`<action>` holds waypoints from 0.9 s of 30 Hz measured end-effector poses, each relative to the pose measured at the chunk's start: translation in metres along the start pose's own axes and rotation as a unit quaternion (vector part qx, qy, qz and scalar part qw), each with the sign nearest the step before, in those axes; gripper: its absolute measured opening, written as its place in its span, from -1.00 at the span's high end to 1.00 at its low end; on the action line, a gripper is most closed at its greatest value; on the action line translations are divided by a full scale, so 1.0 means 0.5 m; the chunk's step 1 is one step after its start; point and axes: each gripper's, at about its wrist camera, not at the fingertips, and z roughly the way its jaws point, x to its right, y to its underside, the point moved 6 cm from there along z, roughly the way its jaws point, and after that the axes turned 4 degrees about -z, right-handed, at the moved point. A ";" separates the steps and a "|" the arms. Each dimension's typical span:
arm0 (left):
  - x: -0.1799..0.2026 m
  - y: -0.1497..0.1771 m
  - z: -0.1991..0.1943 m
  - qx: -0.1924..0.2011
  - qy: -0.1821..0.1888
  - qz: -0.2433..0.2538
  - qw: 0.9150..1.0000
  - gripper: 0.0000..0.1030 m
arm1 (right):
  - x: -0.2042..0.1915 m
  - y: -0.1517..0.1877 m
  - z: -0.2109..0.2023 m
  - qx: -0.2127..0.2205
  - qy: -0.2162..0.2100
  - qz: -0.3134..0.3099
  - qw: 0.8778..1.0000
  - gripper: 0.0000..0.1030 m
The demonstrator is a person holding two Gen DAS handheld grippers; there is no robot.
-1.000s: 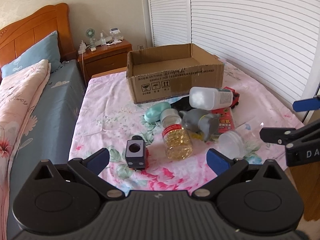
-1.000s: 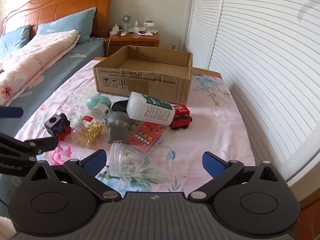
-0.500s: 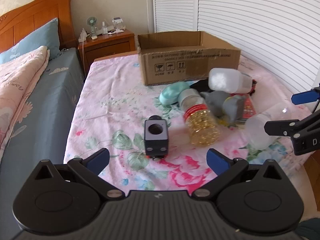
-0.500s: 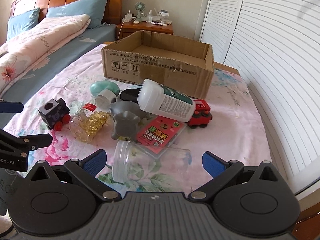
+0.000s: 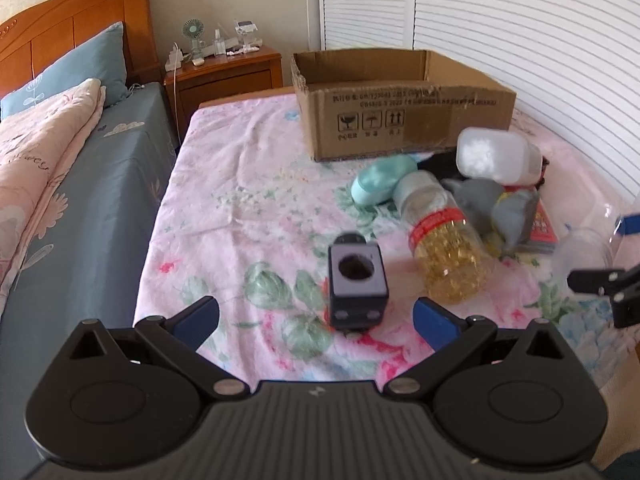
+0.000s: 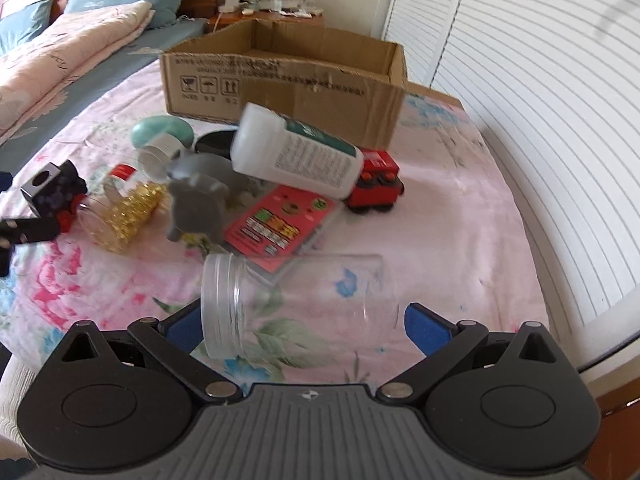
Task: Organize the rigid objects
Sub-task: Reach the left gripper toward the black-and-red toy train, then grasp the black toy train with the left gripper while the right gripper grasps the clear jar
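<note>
Right wrist: clear jar (image 6: 296,304) lies between open right claw (image 6: 304,326).

Clear glossy plastic jar (image 6: 298,306), matt cardboard box (image 6: 280,80), floral cloth sheet (image 5: 248,200)

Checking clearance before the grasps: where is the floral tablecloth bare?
Bare left of the black toy block towards the bed, and right of the red toy truck. Crowded before the cardboard box.
</note>
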 end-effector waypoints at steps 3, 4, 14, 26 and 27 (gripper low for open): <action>-0.003 -0.017 -0.007 0.015 -0.002 0.003 1.000 -0.98 | 0.003 0.005 0.007 -0.005 -0.003 0.005 1.000 -1.00; -0.005 -0.021 -0.006 0.018 -0.003 0.006 1.000 -0.98 | 0.003 0.005 0.010 -0.007 -0.003 0.006 1.000 -1.00; -0.081 -0.032 0.009 0.017 -0.051 -0.027 0.998 -0.99 | 0.003 0.009 0.024 -0.016 -0.010 0.004 1.000 -1.00; -0.069 -0.019 0.034 0.024 -0.037 0.026 0.999 -0.98 | 0.018 0.021 0.031 0.000 -0.046 0.024 0.999 -1.00; -0.067 -0.019 0.040 0.024 -0.030 0.031 0.999 -0.98 | 0.018 0.021 0.031 0.002 -0.048 0.024 0.999 -1.00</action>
